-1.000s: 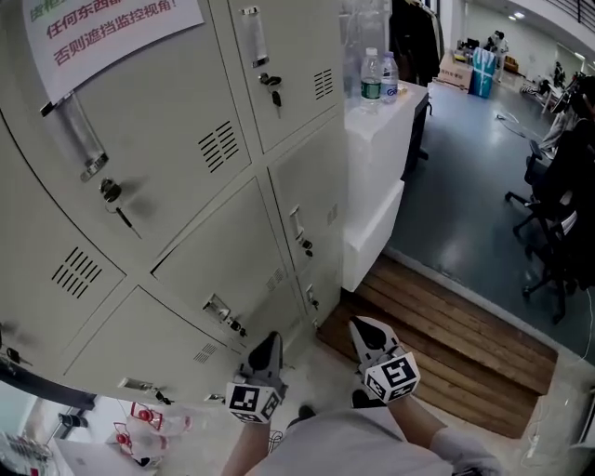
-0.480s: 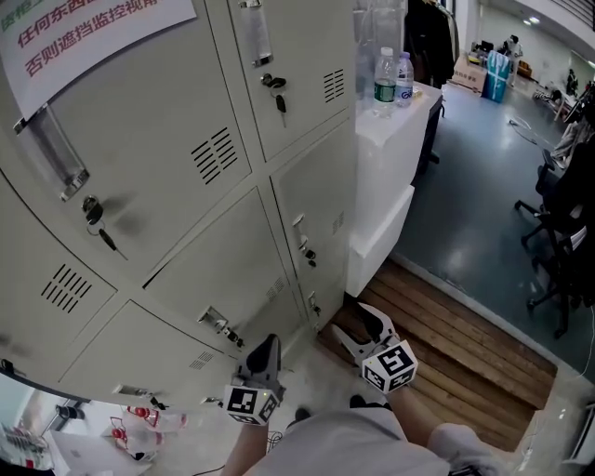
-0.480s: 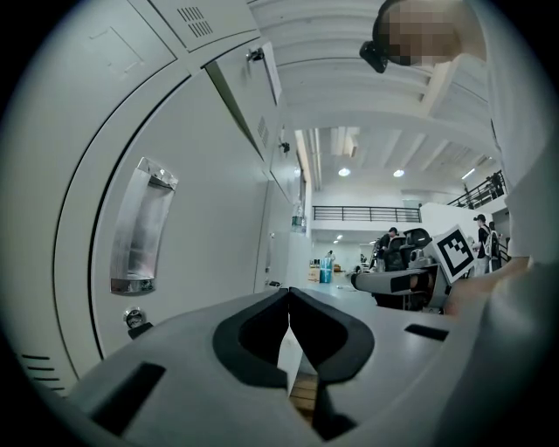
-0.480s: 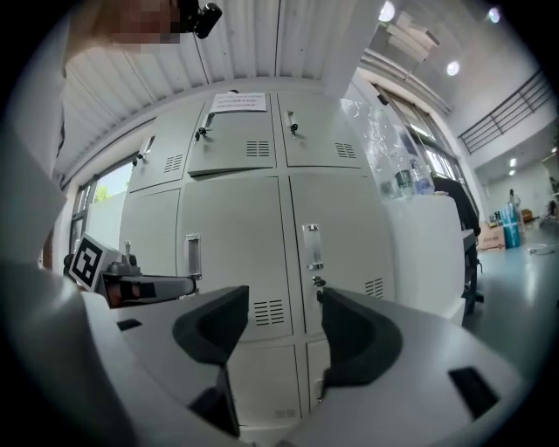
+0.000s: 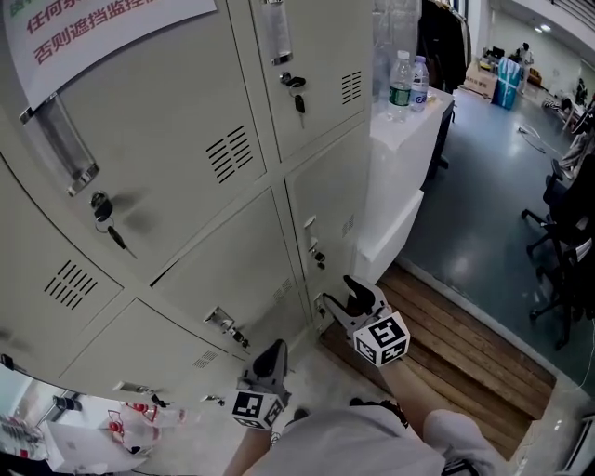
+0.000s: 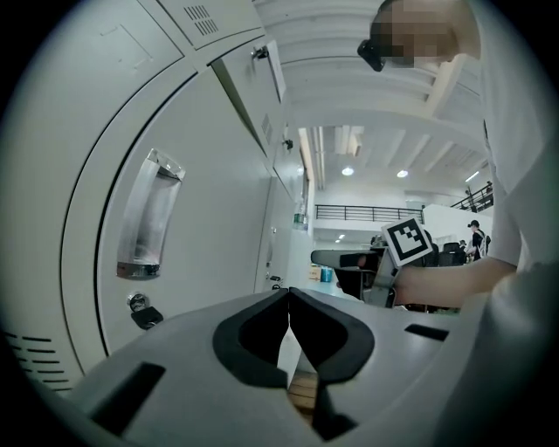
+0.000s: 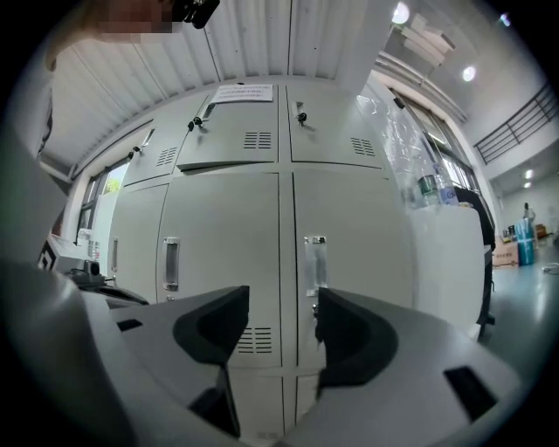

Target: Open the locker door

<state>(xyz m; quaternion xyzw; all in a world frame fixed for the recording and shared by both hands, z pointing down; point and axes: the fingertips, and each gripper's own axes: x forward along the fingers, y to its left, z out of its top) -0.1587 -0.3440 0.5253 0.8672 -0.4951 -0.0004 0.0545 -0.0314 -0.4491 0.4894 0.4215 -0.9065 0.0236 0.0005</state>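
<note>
Grey metal lockers (image 5: pixel 186 167) fill the left of the head view. My right gripper (image 5: pixel 342 299) is open with nothing between its jaws, and its tips are close to the lower right locker door (image 5: pixel 335 214), just below that door's handle (image 5: pixel 310 232) and key lock (image 5: pixel 320 258). In the right gripper view my right gripper (image 7: pixel 281 301) faces that door, with the clear handle (image 7: pixel 315 262) just right of the gap between the jaws. My left gripper (image 5: pixel 275 355) hangs low and shut, apart from the lockers. In its own view my left gripper (image 6: pixel 288 301) has its pads touching.
A white counter (image 5: pixel 409 130) with two water bottles (image 5: pixel 400 79) stands right of the lockers. A wooden platform (image 5: pixel 465 344) lies underfoot. Office chairs (image 5: pixel 558 242) are at the far right. A paper notice (image 5: pixel 102 28) hangs on an upper locker door.
My right gripper has opened its jaws and moved forward and up toward the lower right locker door. The left gripper has stayed low and shut.
</note>
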